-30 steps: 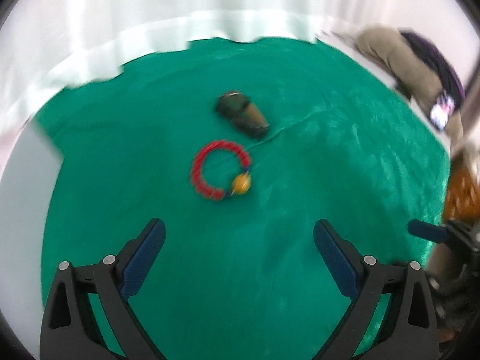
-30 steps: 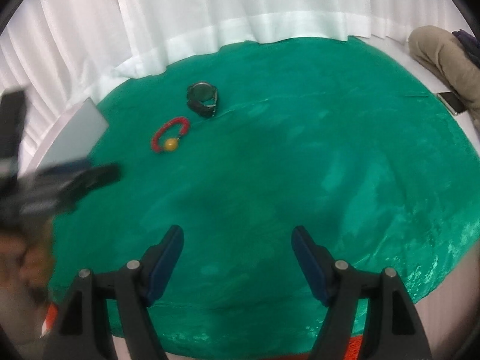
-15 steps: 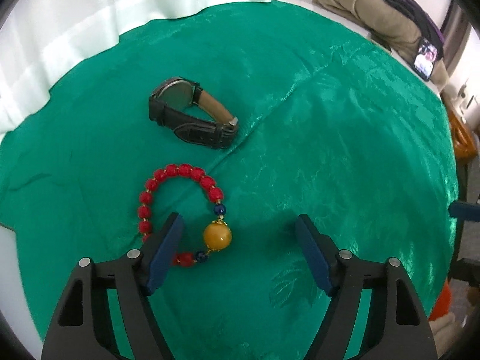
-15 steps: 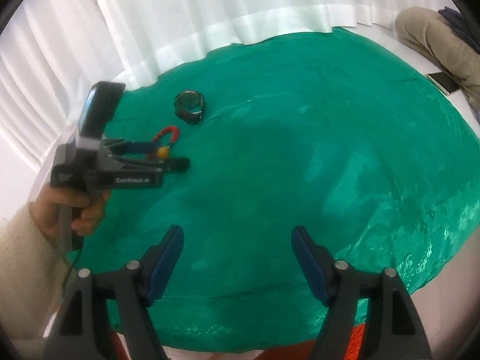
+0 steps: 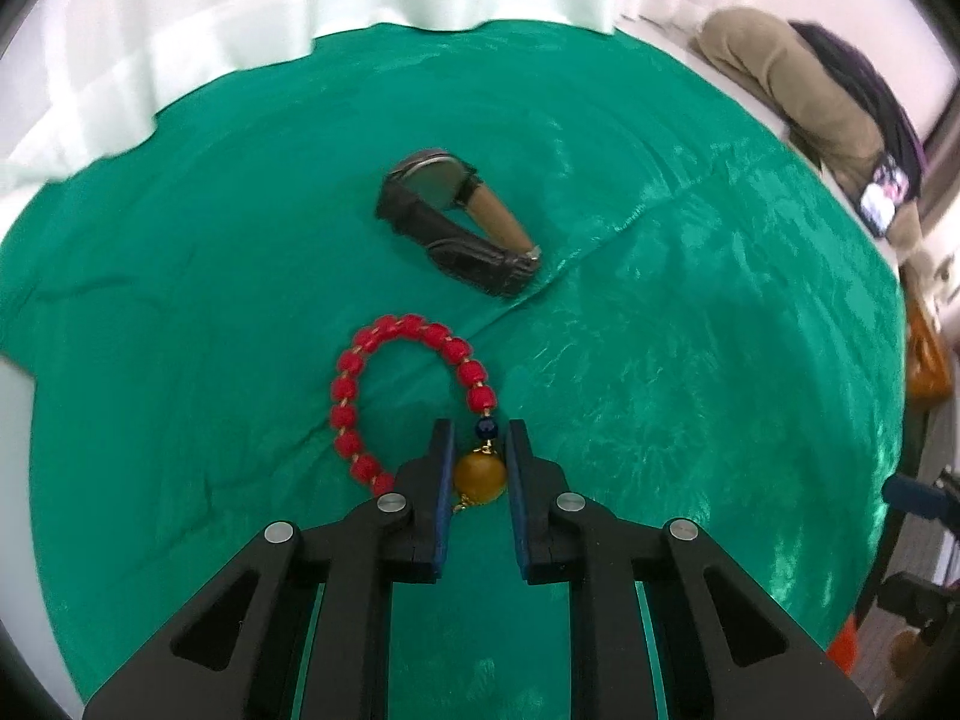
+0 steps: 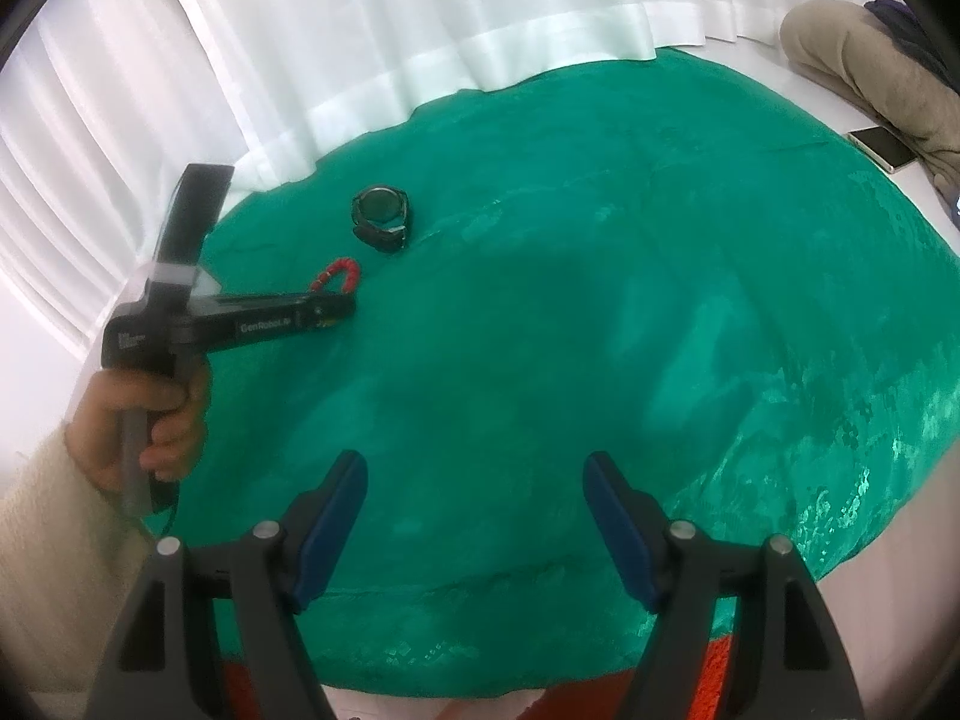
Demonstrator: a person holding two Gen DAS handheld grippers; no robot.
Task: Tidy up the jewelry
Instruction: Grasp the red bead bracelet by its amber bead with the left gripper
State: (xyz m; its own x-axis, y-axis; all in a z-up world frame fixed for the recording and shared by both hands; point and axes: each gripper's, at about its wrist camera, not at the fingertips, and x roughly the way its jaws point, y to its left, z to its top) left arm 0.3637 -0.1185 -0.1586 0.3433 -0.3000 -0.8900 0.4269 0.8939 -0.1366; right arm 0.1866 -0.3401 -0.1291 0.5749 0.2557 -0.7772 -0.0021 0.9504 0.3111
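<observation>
A red bead bracelet [image 5: 384, 360] with a large amber bead [image 5: 479, 479] and a small blue bead lies on the green cloth [image 5: 690, 360]. My left gripper [image 5: 478, 438] is shut on the amber bead, low on the cloth. A black wristwatch [image 5: 456, 234] with a tan strap lining lies just beyond the bracelet. In the right wrist view the left gripper [image 6: 336, 312] reaches the bracelet [image 6: 339, 273], with the watch [image 6: 381, 216] behind it. My right gripper [image 6: 477, 480] is open and empty above the cloth's near part.
White curtains [image 6: 420, 30] hang behind the table. A phone [image 6: 882, 147] and a beige garment [image 6: 870, 66] lie at the far right on the white surface. The cloth's near edge [image 6: 510, 678] drops off below my right gripper.
My left gripper has moved forward and down to the bracelet and closed its jaws on the amber bead. The right gripper has stayed open and nearly still.
</observation>
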